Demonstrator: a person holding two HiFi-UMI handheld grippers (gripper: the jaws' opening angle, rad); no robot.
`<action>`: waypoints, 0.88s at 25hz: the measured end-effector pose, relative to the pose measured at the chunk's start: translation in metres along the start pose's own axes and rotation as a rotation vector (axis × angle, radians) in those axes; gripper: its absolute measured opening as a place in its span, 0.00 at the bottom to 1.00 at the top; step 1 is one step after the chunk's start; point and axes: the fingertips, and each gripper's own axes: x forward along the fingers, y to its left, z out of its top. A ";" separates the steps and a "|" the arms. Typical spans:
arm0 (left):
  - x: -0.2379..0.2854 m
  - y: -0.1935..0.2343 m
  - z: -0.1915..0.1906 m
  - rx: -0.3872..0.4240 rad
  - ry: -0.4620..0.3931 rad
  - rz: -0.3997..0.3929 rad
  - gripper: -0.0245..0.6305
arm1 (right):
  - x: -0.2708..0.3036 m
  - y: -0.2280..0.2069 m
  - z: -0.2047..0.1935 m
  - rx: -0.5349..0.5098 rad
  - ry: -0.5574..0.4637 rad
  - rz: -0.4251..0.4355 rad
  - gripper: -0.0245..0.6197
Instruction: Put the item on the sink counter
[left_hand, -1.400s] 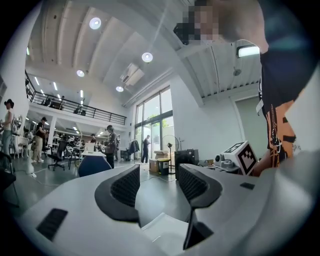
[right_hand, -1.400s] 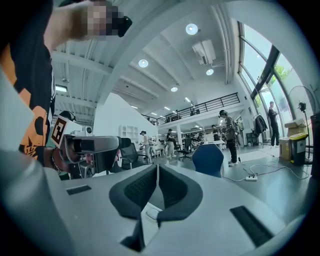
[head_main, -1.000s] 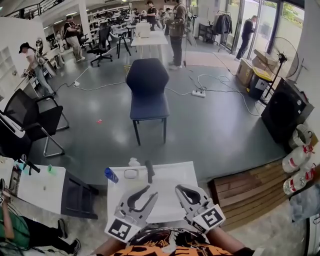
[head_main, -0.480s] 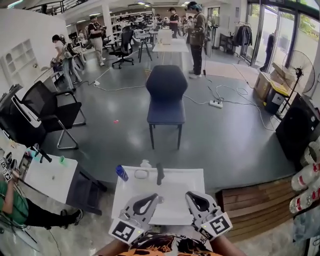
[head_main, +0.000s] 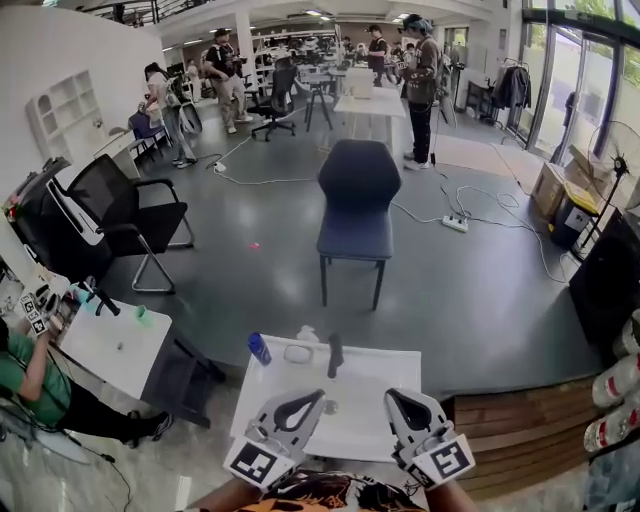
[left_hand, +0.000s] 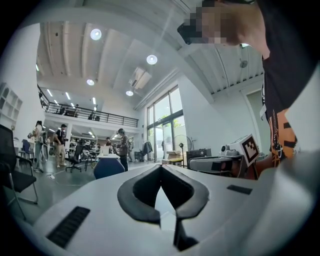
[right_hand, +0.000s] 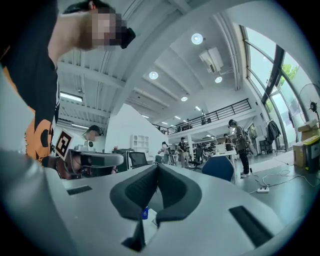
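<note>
A white counter top lies just in front of me. At its far edge stand a blue bottle, a small white container and a dark upright item. My left gripper hovers over the near left of the counter, its jaws shut with nothing between them, as the left gripper view also shows. My right gripper hovers over the near right, also shut and empty. Through the gap below its pads the blue bottle shows.
A dark blue chair stands on the grey floor beyond the counter. A black office chair and a white side table are at the left, a wooden pallet at the right. Several people stand far back.
The left gripper's jaws have closed from partly open. The head view has swung, so the counter and chair now sit further right and lower. Both grippers stay low over the near edge.
</note>
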 end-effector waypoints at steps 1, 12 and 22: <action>-0.001 0.002 0.000 0.001 -0.002 0.007 0.06 | 0.001 0.000 -0.001 -0.005 0.009 0.002 0.06; -0.009 0.021 -0.016 -0.006 0.028 0.071 0.06 | 0.022 0.002 -0.010 -0.020 0.030 0.041 0.06; -0.003 0.037 -0.009 0.009 0.056 0.090 0.06 | 0.036 -0.002 0.000 -0.025 0.028 0.056 0.06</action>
